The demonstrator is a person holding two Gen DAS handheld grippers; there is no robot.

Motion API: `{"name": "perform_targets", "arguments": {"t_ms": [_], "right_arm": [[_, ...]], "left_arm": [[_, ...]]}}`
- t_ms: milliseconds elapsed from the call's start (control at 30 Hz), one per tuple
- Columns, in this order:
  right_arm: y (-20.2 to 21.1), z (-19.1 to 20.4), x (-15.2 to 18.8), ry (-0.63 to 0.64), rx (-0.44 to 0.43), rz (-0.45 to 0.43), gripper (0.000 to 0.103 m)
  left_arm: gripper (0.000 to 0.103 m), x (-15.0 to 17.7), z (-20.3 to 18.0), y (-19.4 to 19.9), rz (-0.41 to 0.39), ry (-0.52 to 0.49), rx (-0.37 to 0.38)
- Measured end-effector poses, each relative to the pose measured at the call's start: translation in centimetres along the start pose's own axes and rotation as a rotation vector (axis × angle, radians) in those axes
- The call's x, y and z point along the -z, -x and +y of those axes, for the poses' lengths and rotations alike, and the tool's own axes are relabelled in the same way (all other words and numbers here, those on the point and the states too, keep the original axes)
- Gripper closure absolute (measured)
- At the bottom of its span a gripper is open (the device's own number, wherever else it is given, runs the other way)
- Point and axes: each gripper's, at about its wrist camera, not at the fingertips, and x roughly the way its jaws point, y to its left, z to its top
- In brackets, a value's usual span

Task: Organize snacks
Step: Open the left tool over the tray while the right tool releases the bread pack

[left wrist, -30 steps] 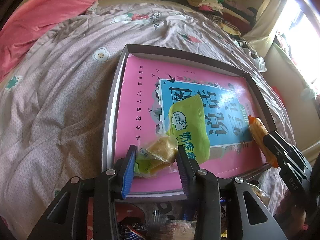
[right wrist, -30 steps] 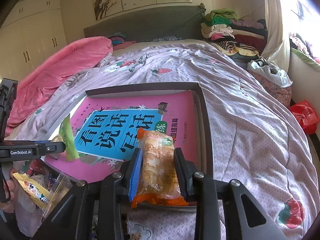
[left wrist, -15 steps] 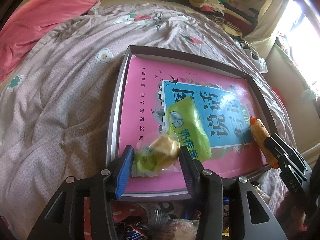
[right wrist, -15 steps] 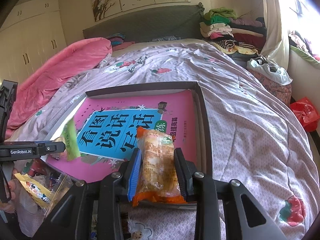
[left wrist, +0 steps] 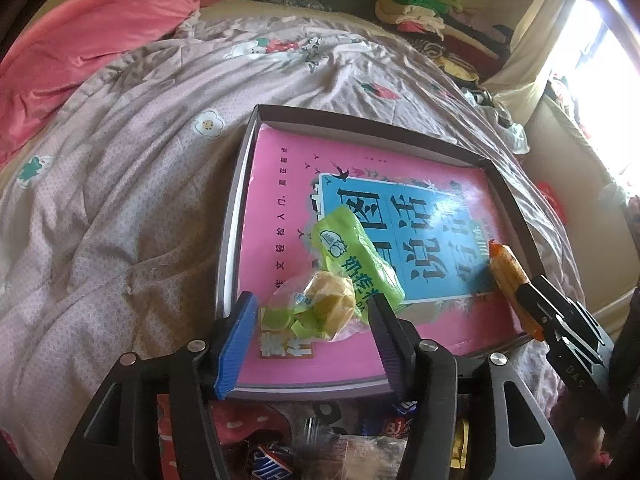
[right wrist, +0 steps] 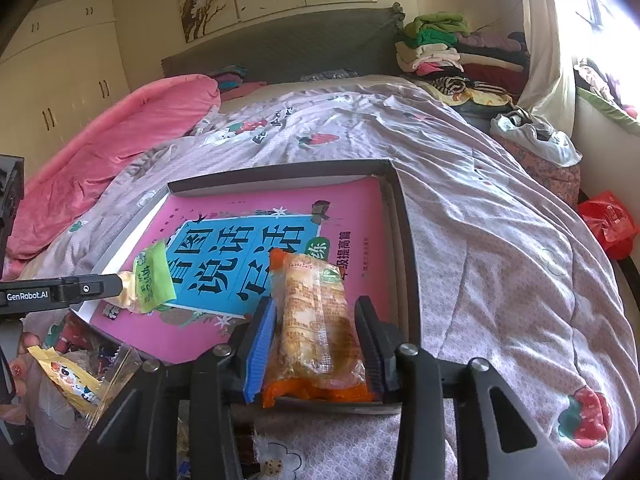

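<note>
A shallow grey tray (left wrist: 360,120) lies on the bed with a pink book (left wrist: 276,184) inside it. A green packet with a yellowish cake (left wrist: 352,256) rests on the book between the fingers of my left gripper (left wrist: 313,300). Its jaws are opening and the pads stand just clear of the wrapper. In the right wrist view an orange-ended biscuit packet (right wrist: 316,312) lies over the tray's near right corner, between the fingers of my right gripper (right wrist: 316,303). Those jaws are opening too, with narrow gaps beside the packet. The left gripper (right wrist: 116,284) and green packet (right wrist: 154,276) show at the left.
A heap of wrapped snacks (left wrist: 272,460) and a clear bag (right wrist: 72,380) sit below the tray's near edge, by a hand (right wrist: 20,360). Lilac bedspread (right wrist: 500,260) surrounds the tray. A pink quilt (left wrist: 80,40) lies far left, folded clothes (right wrist: 440,48) far right, a red bag (right wrist: 608,224) beside the bed.
Both pairs of jaws have spread wider, the left more than the right. The green packet has sunk flatter onto the book. Neither hand has shifted.
</note>
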Motion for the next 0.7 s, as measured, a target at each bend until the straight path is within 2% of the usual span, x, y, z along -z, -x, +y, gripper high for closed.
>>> {"name": "perform_targets", "arguments": {"t_ms": [467,567,700], "right_arm": [[0.8,-0.5,-0.1,-0.016,0.018,-0.026,0.046],[1.0,-0.5,-0.2,-0.022,0.019,-0.032,0.044],[1.3,-0.6,-0.3,-0.028,0.017,-0.045,0.043]], "left_arm": [[0.038,-0.1,0.8,1.2,-0.031,0.038,-0.002],[0.03,-0.1,0.6,1.8,-0.054,0.03,0.001],[0.028,-0.3,0.5,2.7,-0.083,0.027,0.019]]}}
